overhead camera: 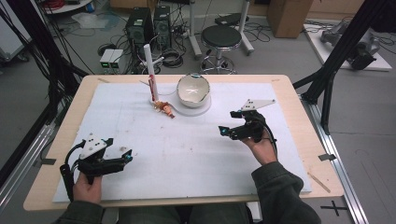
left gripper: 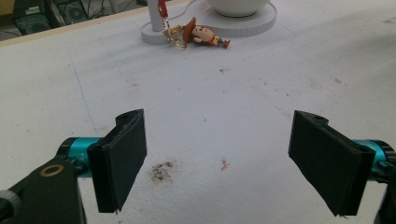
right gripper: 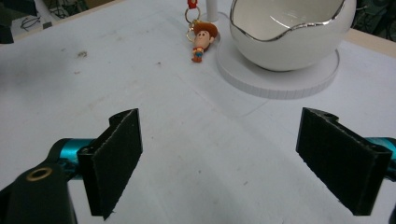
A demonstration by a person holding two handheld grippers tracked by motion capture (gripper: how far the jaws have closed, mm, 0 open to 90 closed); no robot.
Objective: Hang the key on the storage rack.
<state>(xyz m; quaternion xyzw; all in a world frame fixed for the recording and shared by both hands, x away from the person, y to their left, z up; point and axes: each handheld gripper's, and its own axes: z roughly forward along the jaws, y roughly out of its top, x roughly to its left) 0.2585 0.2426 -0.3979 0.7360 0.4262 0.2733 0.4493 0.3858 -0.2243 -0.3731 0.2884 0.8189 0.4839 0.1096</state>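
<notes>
A small cowboy-doll keychain (overhead camera: 165, 108) lies on the white mat beside a white post stand (overhead camera: 152, 74), its red strap and gold ring by the post's foot. A white bowl (overhead camera: 193, 89) with a silver rim sits on a round white base (overhead camera: 195, 108) just right of the doll. My left gripper (overhead camera: 120, 147) rests at the mat's near left, open and empty. My right gripper (overhead camera: 227, 123) hovers at mid right, open, pointing toward the bowl. The doll (left gripper: 205, 35) lies far ahead of the left jaws. The doll (right gripper: 202, 39) and bowl (right gripper: 289, 32) lie ahead of the right jaws.
The white mat (overhead camera: 187, 154) covers a wooden table (overhead camera: 303, 135). A black frame leg (overhead camera: 336, 60) stands at the right. Beyond the table are a stool (overhead camera: 221, 37), computer towers (overhead camera: 149, 25) and cables on the floor. Small dirt smudges (left gripper: 161, 171) mark the mat.
</notes>
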